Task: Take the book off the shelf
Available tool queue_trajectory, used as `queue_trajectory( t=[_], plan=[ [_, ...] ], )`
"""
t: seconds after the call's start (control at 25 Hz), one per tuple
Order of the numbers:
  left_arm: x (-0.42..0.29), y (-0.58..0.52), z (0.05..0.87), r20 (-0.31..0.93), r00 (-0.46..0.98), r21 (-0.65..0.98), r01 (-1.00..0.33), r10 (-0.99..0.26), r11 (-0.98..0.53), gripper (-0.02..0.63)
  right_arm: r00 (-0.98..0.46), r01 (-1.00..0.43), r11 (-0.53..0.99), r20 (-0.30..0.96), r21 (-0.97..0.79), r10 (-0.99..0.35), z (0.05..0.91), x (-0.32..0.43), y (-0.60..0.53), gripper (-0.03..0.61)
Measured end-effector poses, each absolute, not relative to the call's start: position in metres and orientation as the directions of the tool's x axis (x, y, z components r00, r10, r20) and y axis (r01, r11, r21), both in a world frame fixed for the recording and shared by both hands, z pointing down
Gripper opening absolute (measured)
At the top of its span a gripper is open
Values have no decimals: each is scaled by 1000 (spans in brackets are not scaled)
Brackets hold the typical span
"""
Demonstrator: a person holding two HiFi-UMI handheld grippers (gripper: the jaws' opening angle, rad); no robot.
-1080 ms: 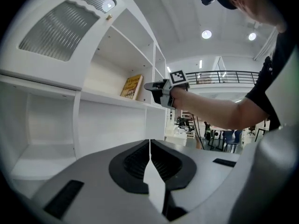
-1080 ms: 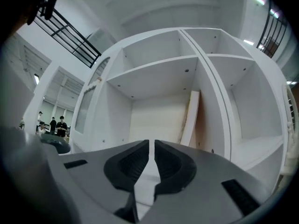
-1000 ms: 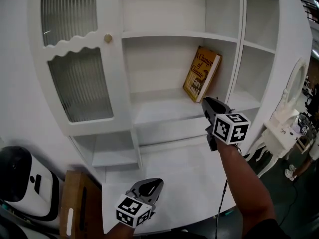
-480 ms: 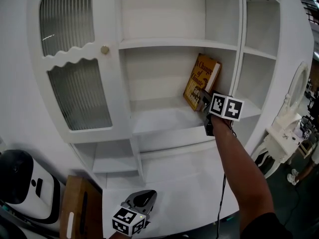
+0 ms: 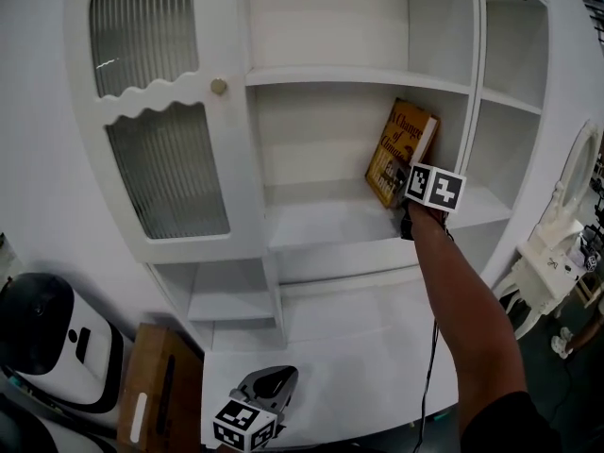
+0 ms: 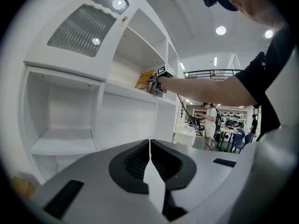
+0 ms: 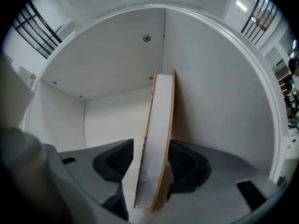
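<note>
A yellow-covered book [image 5: 401, 149] stands tilted on the middle shelf [image 5: 321, 225], leaning against the compartment's right wall. My right gripper [image 5: 404, 196] reaches into that compartment at the book's lower edge. In the right gripper view the book [image 7: 159, 139] stands edge-on between the jaws of the right gripper [image 7: 150, 167]. The jaws are opening, and a gap shows at the left pad. My left gripper [image 5: 274, 383] hangs low over the white counter, far from the shelf. Its jaws are shut and empty [image 6: 149, 146].
A cabinet door with ribbed glass [image 5: 160, 159] closes the left section. Below the shelf lies a white counter [image 5: 359, 347]. A white rounded appliance [image 5: 47, 347] and a wooden box [image 5: 160, 394] sit at lower left. A white dressing table [image 5: 557, 262] stands at right.
My right gripper has moved up and forward into the shelf compartment. Its jaws now straddle the book's lower edge. The left gripper has sunk lower in view.
</note>
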State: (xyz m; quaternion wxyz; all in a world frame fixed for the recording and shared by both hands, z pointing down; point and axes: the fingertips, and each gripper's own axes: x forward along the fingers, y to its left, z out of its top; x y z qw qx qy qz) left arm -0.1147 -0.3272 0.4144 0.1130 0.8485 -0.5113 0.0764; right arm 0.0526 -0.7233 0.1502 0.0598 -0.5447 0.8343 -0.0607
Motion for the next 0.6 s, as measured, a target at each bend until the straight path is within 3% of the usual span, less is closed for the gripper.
queue_trajectory(
  t=[0.12, 0.2, 0.6],
  plan=[
    [-120, -324, 415, 252, 454, 115, -891, -855, -440, 18, -383, -905, 386, -52, -182, -922, 147, 54, -725, 234],
    [-121, -323, 416, 250, 450, 118, -893, -857, -435, 18, -376, -904, 382, -65, -194, -924, 146, 55, -724, 182],
    [-123, -314, 418, 238, 471, 121, -882, -849, -455, 18, -403, -887, 414, -97, -205, -910, 139, 57, -702, 163]
  ],
)
